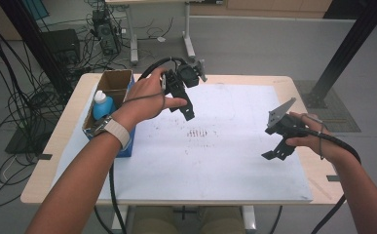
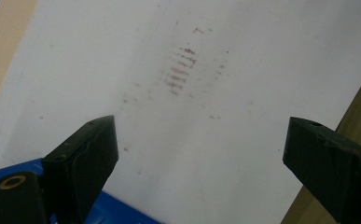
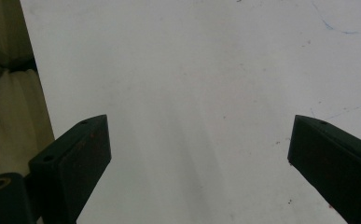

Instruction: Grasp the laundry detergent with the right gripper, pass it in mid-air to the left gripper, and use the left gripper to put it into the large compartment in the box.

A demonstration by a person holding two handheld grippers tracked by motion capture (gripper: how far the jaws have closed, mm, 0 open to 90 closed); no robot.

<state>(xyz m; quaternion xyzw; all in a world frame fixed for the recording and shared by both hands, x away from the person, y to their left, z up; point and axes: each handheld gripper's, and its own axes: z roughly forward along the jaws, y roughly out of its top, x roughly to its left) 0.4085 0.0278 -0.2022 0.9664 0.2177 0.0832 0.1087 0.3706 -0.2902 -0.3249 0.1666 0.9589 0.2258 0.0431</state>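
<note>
Left gripper (image 1: 188, 109): held above the far left part of the white sheet (image 1: 225, 161), tips angled down toward the sheet's middle. In the left gripper view its own jaws stand spread wide, nothing between them, no contact with anything. Below them lies bare sheet with a patch of short reddish smear marks (image 2: 182, 72); the same patch shows in the high view near the sheet's centre (image 1: 198, 132), between the two grippers.

Right gripper (image 1: 277, 148): held over the right part of the sheet, near its right edge, grey three-cornered plate (image 1: 281, 112) on top, cable (image 1: 342, 144) trailing back over the wrist. In the right gripper view its jaws are likewise spread wide with only plain sheet under them. A faint blue pen line (image 3: 341, 30) sits toward the upper right of that view.

Grippers are well apart from each other.

Surroundings: the sheet covers most of a light wooden table (image 1: 45, 187). At the table's left edge stands an open cardboard box (image 1: 113, 83) with a blue lower wall, holding a blue bottle with a white cap (image 1: 102, 105). The left wrist, wearing a pale watch strap (image 1: 119, 131), hangs just beside the box.
</note>
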